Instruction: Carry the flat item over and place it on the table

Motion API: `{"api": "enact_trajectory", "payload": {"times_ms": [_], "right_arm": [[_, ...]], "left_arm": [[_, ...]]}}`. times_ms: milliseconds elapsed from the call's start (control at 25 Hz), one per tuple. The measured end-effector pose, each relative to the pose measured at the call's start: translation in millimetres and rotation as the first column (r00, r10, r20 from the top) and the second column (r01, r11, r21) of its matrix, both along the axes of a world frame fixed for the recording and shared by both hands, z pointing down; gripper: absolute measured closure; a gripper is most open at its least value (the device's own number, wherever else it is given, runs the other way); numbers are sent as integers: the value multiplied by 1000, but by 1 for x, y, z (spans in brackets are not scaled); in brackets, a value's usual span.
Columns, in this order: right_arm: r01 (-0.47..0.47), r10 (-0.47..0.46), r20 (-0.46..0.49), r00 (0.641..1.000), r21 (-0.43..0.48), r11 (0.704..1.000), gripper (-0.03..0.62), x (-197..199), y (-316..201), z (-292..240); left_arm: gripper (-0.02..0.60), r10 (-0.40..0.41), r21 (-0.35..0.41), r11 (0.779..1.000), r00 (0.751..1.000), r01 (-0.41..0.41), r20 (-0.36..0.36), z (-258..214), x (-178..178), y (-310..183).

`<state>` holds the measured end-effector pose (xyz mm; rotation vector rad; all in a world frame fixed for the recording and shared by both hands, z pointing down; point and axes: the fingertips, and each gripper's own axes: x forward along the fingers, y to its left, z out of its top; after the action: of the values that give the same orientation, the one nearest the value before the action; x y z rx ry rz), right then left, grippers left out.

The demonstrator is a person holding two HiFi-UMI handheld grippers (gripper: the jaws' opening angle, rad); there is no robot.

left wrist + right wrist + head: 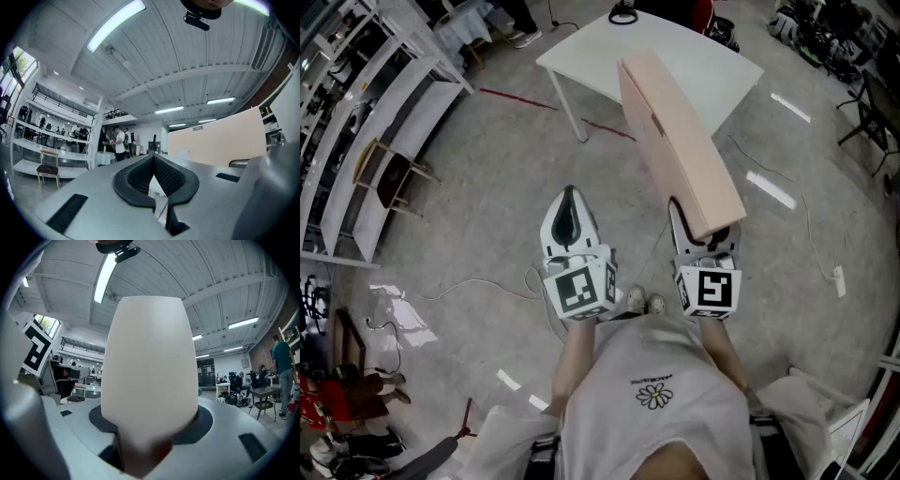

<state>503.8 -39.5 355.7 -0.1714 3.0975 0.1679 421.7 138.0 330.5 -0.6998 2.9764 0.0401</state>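
Note:
The flat item (pixel 675 141) is a long pale beige board. It is held on edge above the floor and slants away from me toward the white table (pixel 600 52), with its far end over the table's near part. My right gripper (pixel 698 234) is shut on its near end. In the right gripper view the flat item (pixel 150 366) fills the middle, clamped between the jaws of the right gripper (pixel 146 437). To the left, my left gripper (pixel 569 199) is shut and empty. In its own view the left gripper (pixel 153 158) has its tips touching, and the flat item (pixel 220 140) stands at the right.
A black ring-shaped object (pixel 623 14) lies at the table's far edge. White shelving (pixel 384 112) and a wooden chair (pixel 389 173) stand at the left. Cables (pixel 469 286) trail over the concrete floor. People (pixel 121 143) stand far off, and a person (pixel 282 366) stands at the right.

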Motion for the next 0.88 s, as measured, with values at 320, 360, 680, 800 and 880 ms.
{"api": "enact_trajectory", "payload": {"times_ms": [320, 360, 680, 800, 880], "right_arm": [[12, -12, -2, 1000, -40, 999, 312, -10, -2, -2], [12, -12, -4, 1000, -46, 999, 312, -11, -1, 0], [16, -16, -8, 1000, -46, 999, 312, -29, 10, 5], [-1, 1, -6, 1000, -28, 1000, 312, -37, 4, 8], [-2, 2, -1, 1000, -30, 1000, 312, -47, 2, 7]], "left_arm": [[569, -31, 15, 999, 999, 30, 13, -8, -11, 12], [569, -37, 17, 999, 999, 36, 13, -7, -11, 16], [569, -87, 49, 995, 996, 87, 0, 4, -39, 55], [569, -103, 70, 992, 995, 103, 5, 7, -48, 63], [569, -119, 83, 989, 993, 119, -8, 11, -60, 68]]}}
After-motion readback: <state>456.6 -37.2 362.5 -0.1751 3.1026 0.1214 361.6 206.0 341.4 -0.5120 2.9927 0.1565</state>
